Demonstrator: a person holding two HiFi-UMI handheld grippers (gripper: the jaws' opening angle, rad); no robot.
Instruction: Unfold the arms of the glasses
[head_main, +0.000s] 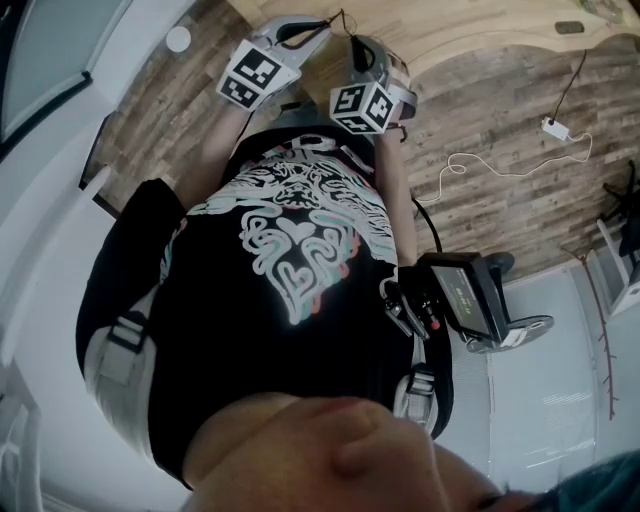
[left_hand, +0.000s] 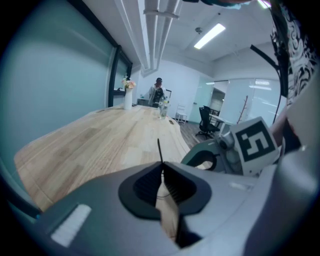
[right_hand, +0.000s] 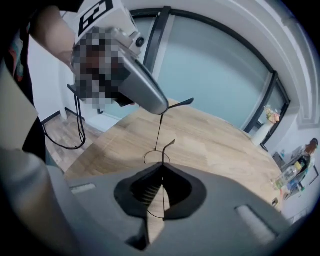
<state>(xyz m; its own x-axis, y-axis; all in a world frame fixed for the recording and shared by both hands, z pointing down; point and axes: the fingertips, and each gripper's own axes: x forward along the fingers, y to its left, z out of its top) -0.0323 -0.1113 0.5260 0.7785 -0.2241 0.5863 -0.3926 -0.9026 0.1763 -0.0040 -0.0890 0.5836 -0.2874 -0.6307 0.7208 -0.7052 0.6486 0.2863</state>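
Note:
The glasses are thin black wire ones, held in the air between both grippers above the wooden table (right_hand: 215, 142). In the right gripper view, a round lens rim (right_hand: 156, 157) and a curved arm tip (right_hand: 169, 145) stick out of my right gripper (right_hand: 161, 172), which is shut on the frame. A straight arm (right_hand: 159, 127) runs up to my left gripper (right_hand: 163, 108). In the left gripper view, that black arm (left_hand: 160, 150) pokes out of the shut left gripper (left_hand: 162, 169). In the head view both marker cubes (head_main: 260, 72) (head_main: 365, 105) sit close together by the table edge (head_main: 480, 35).
A vase of flowers (left_hand: 128, 96), bottles (left_hand: 163, 109) and a standing person (left_hand: 158, 92) are at the table's far end. An office chair (left_hand: 205, 121) stands to the right. A white cable (head_main: 505, 165) lies on the wood floor. A black device (head_main: 465, 298) hangs at the person's hip.

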